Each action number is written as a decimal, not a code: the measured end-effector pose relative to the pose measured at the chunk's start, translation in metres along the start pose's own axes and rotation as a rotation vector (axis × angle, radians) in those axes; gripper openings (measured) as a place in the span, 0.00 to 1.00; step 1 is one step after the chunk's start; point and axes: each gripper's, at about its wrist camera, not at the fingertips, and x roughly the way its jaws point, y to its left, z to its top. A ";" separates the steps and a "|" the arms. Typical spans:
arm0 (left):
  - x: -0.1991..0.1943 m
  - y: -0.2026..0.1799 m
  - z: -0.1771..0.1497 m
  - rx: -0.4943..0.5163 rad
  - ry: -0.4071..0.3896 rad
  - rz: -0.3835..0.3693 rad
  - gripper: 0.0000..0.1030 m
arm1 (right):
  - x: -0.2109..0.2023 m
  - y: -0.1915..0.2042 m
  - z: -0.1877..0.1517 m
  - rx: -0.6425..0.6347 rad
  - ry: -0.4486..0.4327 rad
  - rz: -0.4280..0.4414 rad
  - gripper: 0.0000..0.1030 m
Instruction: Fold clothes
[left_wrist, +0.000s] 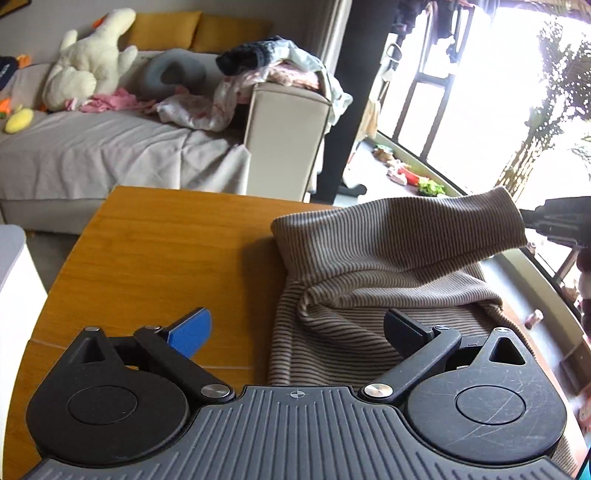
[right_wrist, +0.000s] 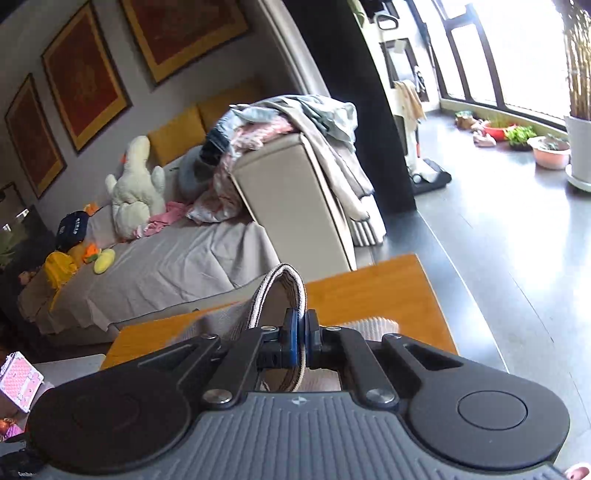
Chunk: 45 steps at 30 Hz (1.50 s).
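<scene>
Right hand-held gripper (right_wrist: 298, 341) clamped on striped knit garment (left_wrist: 369, 266) cuff, lifted off tabletop (left_wrist: 166, 251). Left hand-held gripper (left_wrist: 295, 328) wide open, empty. Fabric looks soft, light, droopy; grab edges.

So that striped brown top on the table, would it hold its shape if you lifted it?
Probably not. The striped top already sags between the right gripper and the wooden table, so it looks floppy. Its ribbed knit bunches into soft folds, suggesting it is light and stretchy, not slippery.

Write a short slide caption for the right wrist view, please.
Right gripper shut on the cuff of a striped garment, lifting it above the wooden table.
</scene>
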 end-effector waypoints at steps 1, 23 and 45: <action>0.003 -0.003 0.001 0.009 0.006 0.000 1.00 | 0.002 -0.011 -0.006 0.016 0.008 -0.012 0.03; 0.091 -0.032 0.017 0.273 0.035 0.156 1.00 | 0.031 0.008 -0.042 -0.224 -0.046 -0.007 0.17; 0.111 -0.070 0.018 0.311 -0.013 -0.014 1.00 | 0.007 0.000 -0.066 -0.141 -0.078 -0.033 0.34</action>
